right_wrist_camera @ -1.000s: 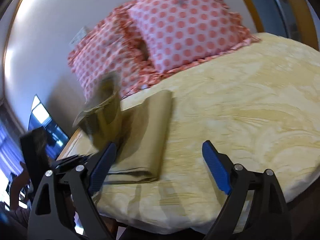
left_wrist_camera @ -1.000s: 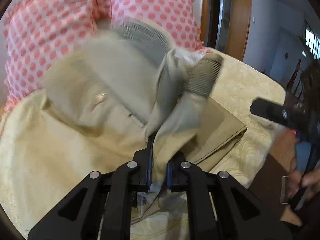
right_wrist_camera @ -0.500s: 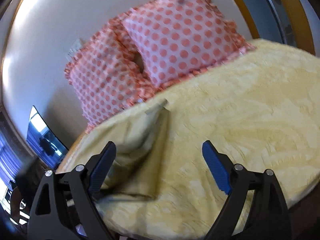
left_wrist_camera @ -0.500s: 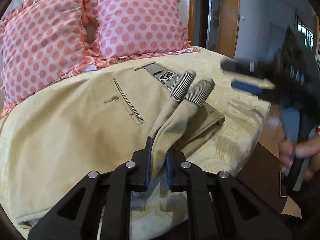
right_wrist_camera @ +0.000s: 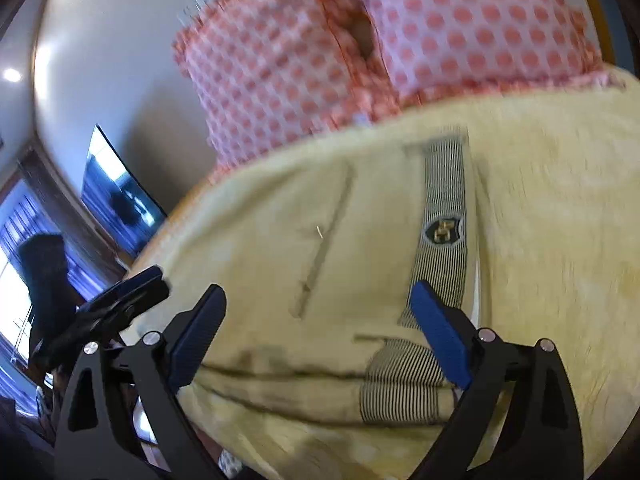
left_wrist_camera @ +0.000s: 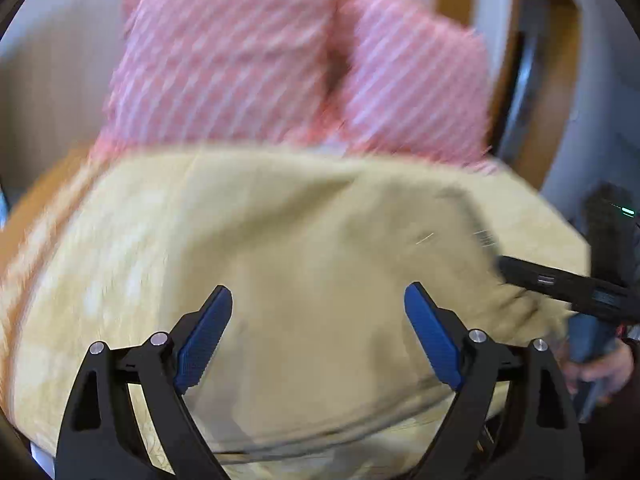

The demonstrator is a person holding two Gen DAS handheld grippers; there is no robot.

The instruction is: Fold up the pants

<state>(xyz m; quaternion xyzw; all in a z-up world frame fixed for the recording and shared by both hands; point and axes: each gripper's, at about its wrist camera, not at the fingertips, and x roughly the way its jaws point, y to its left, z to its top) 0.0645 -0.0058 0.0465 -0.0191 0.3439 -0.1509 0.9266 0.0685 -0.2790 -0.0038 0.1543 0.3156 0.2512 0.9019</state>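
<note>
Beige pants lie spread on the yellow bedspread, with a striped waistband lining and a striped folded end near the front edge. My right gripper is open just above the pants' near part, touching nothing that I can see. My left gripper is open and empty over the pants; this view is blurred. The right gripper shows at the right of the left wrist view, and the left gripper at the left of the right wrist view.
Two pink polka-dot pillows lean against the wall at the head of the bed. A dark screen stands left of the bed. A wooden door frame is at the far right. The bed's front edge is just below both grippers.
My left gripper has let go of the pants and opened. The pants now lie flat and spread. My right gripper has moved in over the waistband end.
</note>
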